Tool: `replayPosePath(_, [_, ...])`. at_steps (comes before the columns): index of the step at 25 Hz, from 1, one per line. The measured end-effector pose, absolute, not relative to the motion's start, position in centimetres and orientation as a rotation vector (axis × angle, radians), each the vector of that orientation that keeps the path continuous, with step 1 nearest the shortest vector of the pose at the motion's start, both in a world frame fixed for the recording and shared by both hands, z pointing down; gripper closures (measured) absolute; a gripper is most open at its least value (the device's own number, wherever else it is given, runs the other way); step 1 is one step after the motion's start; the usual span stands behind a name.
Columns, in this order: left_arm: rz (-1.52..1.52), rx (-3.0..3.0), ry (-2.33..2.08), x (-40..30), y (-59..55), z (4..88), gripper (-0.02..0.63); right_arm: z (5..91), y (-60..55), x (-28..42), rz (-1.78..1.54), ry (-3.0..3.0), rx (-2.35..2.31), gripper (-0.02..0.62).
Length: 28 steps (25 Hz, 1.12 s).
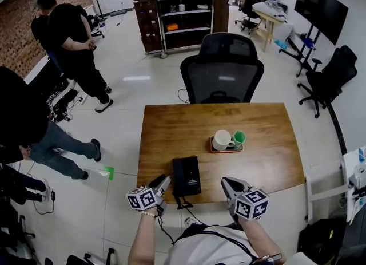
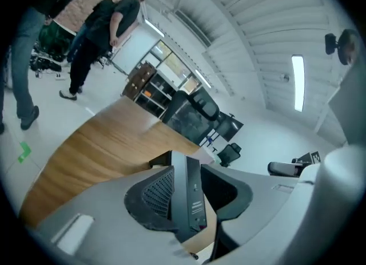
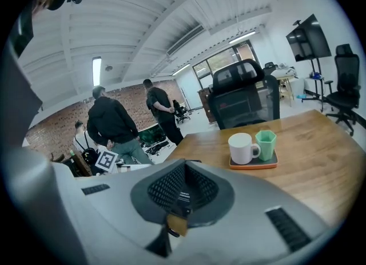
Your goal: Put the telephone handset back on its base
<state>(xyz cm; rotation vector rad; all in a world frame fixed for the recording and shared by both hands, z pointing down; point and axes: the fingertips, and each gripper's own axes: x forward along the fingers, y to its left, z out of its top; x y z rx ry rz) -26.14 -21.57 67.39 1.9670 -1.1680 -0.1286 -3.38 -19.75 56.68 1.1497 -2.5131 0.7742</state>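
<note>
The black telephone base (image 1: 191, 177) lies near the front edge of the wooden table (image 1: 257, 126). Its handset (image 1: 178, 177) lies along the base's left side. A curly cord (image 1: 182, 204) hangs off the front edge. My left gripper (image 1: 163, 185) reaches the phone's left side. In the left gripper view the handset (image 2: 193, 201) stands as a narrow black slab between the open jaws of the left gripper (image 2: 186, 192), with a gap on its right. My right gripper (image 1: 227, 184) hovers right of the phone. The right gripper (image 3: 184, 192) has its pads together, holding nothing.
An orange tray (image 1: 226, 149) with a white mug (image 1: 222, 139) and a green cup (image 1: 239, 138) sits mid-table. A black office chair (image 1: 222, 69) stands behind the table. People (image 1: 74, 40) stand on the floor to the left. A shelf cart (image 1: 183, 18) is at the back.
</note>
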Motion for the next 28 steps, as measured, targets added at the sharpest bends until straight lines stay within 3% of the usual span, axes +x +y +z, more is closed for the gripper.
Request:
replayPosePath(5, [-0.118,1.937,-1.407,-25.6,-16.7,62.6,0.606,55.9,-20.1,-4.1,0.744,-2.561,1.035,0.592])
replayPosePath(17, [-0.073,1.844,-1.696,-16.6,-8.8,56.9,0.606,55.5,-16.0,-5.1,0.693,-2.647,0.646,0.592])
replayPosePath(28, [-0.058,1.755,-1.808,-9.9,-5.3,57.5,0.606,56.9,-12.2,0.2,0.717,-2.662,0.501,0.592])
